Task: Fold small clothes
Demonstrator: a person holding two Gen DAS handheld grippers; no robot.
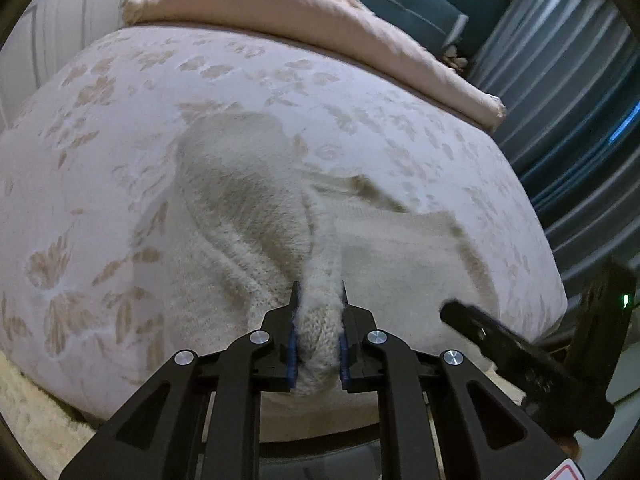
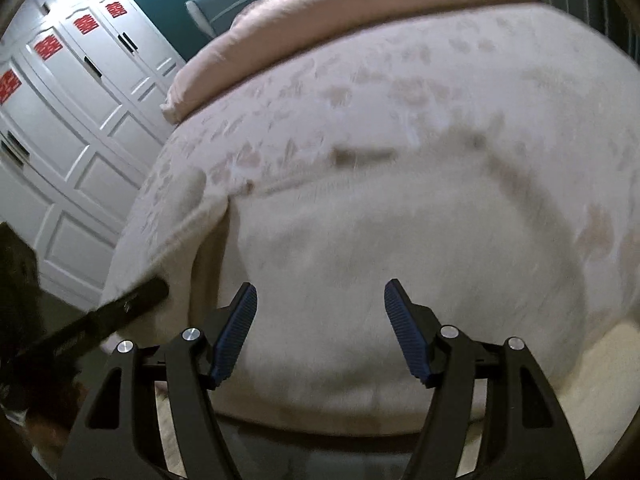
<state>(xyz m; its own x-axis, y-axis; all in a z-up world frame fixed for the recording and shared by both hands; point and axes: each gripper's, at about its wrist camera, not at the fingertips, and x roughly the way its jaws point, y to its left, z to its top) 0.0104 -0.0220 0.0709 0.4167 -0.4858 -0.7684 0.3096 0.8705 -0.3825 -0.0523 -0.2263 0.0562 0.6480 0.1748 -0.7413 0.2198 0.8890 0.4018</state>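
Observation:
A cream knitted garment (image 1: 256, 208) lies spread on the bed, near its front edge. My left gripper (image 1: 319, 296) is shut on a bunched fold of that knit, which rises from the bed into its jaws. The right gripper's finger (image 1: 476, 320) shows at the right of the left wrist view, beside the garment's right part. In the right wrist view the right gripper (image 2: 320, 296) stands open above the cream garment (image 2: 380, 248), with nothing between its blue pads. The left gripper's finger (image 2: 132, 300) shows at the left there. That view is blurred.
The bed (image 1: 100, 128) has a pale cover with a leaf pattern. A pink folded duvet (image 1: 280, 8) lies along its far side. A white wardrobe (image 2: 72, 120) stands to the left, blue-grey curtains (image 1: 568, 120) to the right, a pale rug (image 1: 28, 412) below.

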